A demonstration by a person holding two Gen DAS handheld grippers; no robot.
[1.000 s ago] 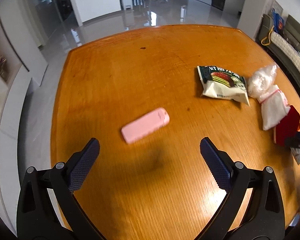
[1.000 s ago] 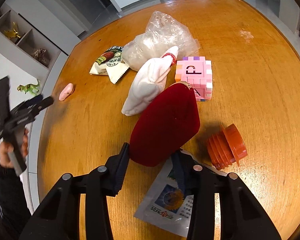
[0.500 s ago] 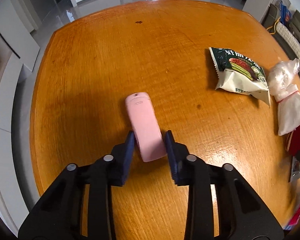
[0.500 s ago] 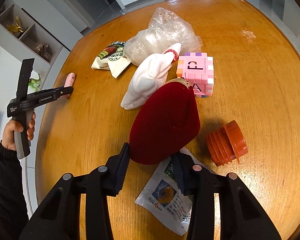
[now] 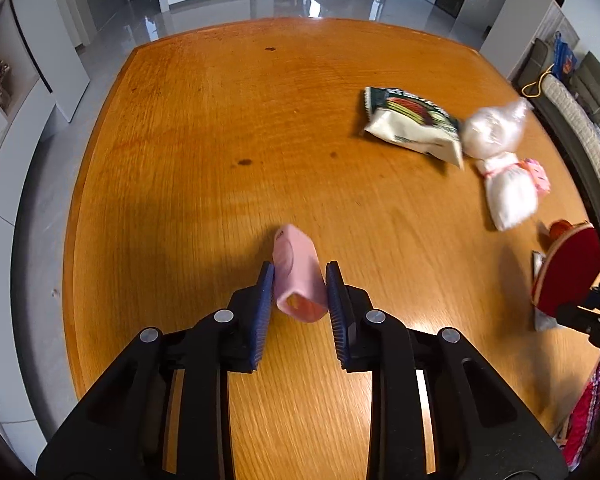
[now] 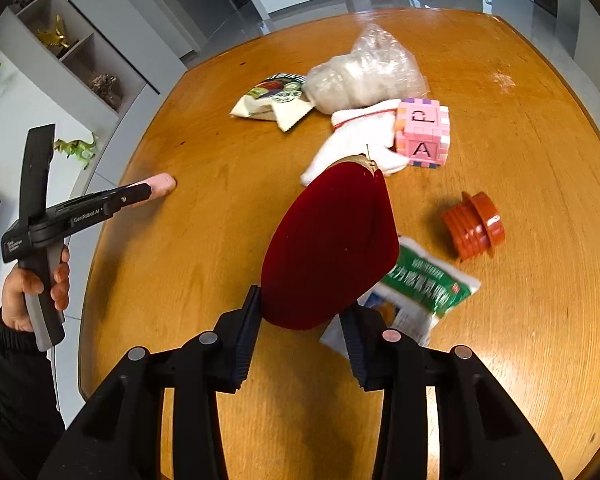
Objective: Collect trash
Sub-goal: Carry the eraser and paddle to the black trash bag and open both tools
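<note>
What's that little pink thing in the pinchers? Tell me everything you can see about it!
The pink case is a small, smooth, rounded-off block, plastic by its look, with an orange-tinted hollow showing at its near end. The left gripper has just been closing and now pinches it between its blue ribbed pads. It points away from the camera, over the wooden table near the table's left edge. Whether its far tip touches the wood is unclear. Nothing else touches it.
</note>
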